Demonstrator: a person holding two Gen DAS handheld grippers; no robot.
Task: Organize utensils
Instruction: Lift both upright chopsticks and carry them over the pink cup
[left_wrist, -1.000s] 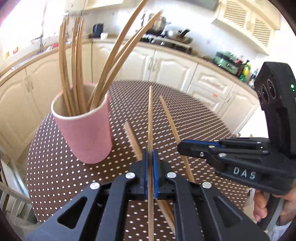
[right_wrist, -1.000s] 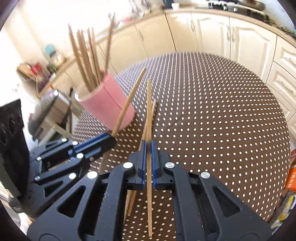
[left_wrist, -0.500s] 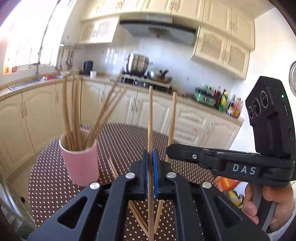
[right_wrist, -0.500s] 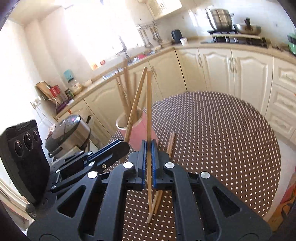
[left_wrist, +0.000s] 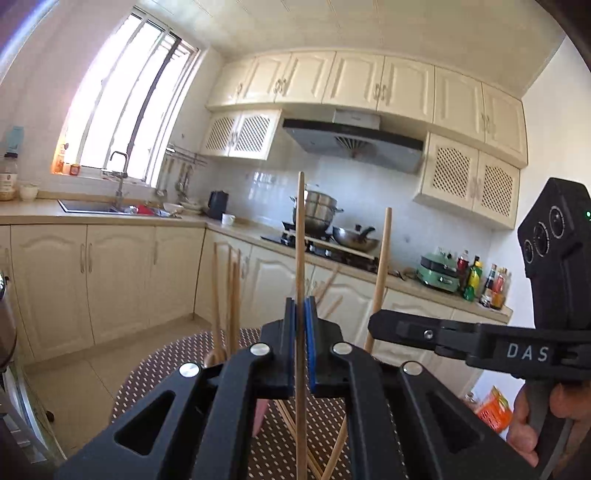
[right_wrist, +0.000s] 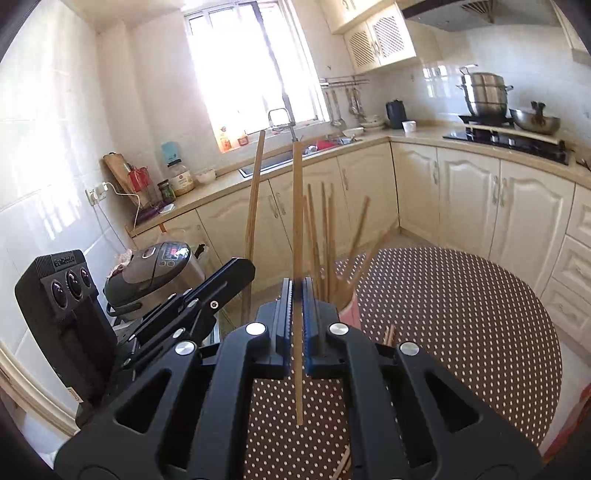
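Each black two-finger gripper, left (left_wrist: 301, 314) and right (right_wrist: 296, 295), is clamped on one upright pale wooden chopstick (left_wrist: 300, 236) (right_wrist: 297, 221), near the pink cup (right_wrist: 349, 312).

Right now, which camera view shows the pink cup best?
The right wrist view: the pink cup shows beside the right gripper, chopsticks standing in it. In the left wrist view the left gripper hides nearly all of it.

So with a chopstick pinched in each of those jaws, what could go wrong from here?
The pink cup is already crowded with chopsticks, so a new one could catch on them and tip the cup. Each held chopstick is gripped at one narrow spot, so it could swivel or slip. The loose chopsticks on the table could get knocked.
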